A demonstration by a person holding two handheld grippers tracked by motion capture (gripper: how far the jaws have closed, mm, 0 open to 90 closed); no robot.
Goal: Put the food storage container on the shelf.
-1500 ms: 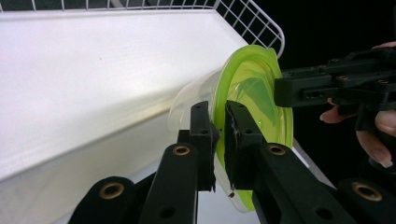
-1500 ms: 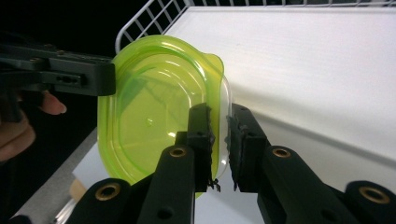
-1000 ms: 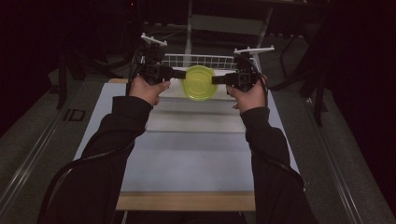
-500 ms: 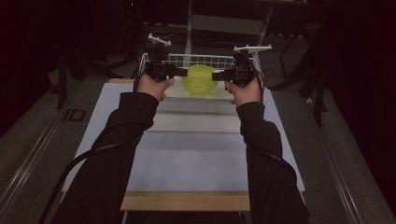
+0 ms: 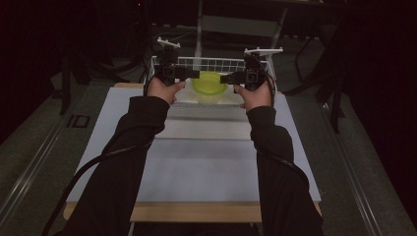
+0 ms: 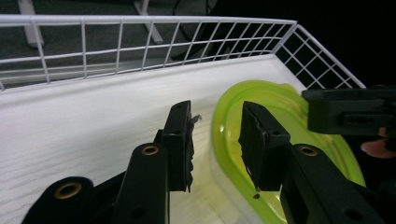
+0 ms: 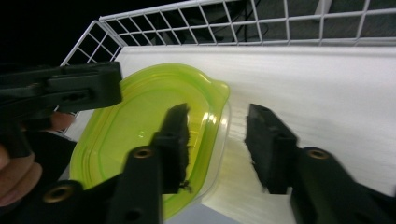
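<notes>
**Green container sits in the wire basket, both grippers spread at its rim**

Green container lies on the white floor of the wire basket at the table's far end. Left gripper, jaws apart, straddles one rim edge. Right gripper, jaws also released, straddles the opposite edge. Bare basket floor stretches wide beside the container, mesh walls well clear.

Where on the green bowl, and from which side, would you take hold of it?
By the rim, I think, from two opposite sides. The green bowl sits upright and open in the wire basket, and its thin rim sticks out. The left gripper and right gripper each straddle it, one jaw inside and one outside.
</notes>
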